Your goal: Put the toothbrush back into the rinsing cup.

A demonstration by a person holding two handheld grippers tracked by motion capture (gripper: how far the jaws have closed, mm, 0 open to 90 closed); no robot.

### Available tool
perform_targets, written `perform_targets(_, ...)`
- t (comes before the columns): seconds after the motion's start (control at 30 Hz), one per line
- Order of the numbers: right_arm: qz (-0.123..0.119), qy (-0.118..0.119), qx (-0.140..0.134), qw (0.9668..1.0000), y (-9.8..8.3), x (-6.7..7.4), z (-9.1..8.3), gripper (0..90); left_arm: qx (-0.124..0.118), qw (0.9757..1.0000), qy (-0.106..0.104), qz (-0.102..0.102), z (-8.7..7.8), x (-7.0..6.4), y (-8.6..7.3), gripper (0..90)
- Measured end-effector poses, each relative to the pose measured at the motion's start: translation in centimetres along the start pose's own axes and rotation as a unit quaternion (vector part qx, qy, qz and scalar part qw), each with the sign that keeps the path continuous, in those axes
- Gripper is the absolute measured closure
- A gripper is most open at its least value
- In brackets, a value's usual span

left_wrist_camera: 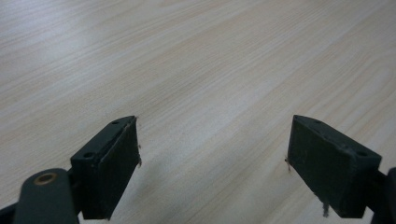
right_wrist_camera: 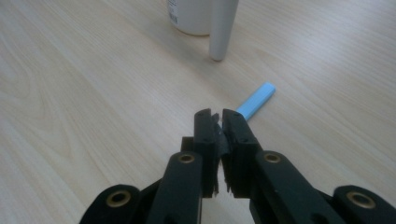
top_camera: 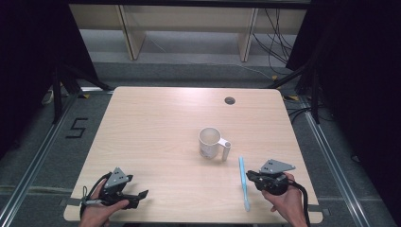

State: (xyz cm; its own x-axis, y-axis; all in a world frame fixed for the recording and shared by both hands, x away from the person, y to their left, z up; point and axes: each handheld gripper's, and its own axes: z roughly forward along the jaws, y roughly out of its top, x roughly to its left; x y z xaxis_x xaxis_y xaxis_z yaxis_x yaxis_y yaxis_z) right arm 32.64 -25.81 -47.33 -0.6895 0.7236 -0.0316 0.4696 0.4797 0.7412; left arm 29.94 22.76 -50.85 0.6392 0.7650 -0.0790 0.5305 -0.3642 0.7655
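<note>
A white mug [top_camera: 209, 142] stands right of the table's middle, its thick handle [top_camera: 226, 150] turned to the right. A thin light-blue stick [top_camera: 243, 182] lies flat on the wood just in front of it, running toward the table's front edge. My right gripper [top_camera: 249, 176] sits at the stick's right side, pointing at it. In the right gripper view the jaws [right_wrist_camera: 215, 113] are pressed together. The stick [right_wrist_camera: 257, 99] comes out from behind the right jaw rather than from between them, and the mug [right_wrist_camera: 194, 16] stands beyond. My left gripper [top_camera: 141, 197] rests near the front left corner, open [left_wrist_camera: 212, 140] over bare wood.
The light wood table [top_camera: 156, 123] has a round cable hole [top_camera: 230, 100] near its far edge. Black curtains flank both sides. A pale shelf unit [top_camera: 189, 28] and loose cables stand on the floor behind the table.
</note>
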Motion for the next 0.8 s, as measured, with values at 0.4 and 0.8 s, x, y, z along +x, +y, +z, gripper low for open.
perform_targets(0.4, 0.025, 0.003, 0.027, 0.9993, 1.4, -1.1, 2.1, 89.6, -0.007, 0.9999, 0.0, -0.008, 0.0, 0.0, 0.0, 16.6)
perform_targets(0.8, 0.007, 0.005, 0.046, 0.9989, 2.2, -2.5, 4.7, 90.0, 0.0, 1.0, 0.0, 0.0, -0.1, 0.0, 0.0, 16.6)
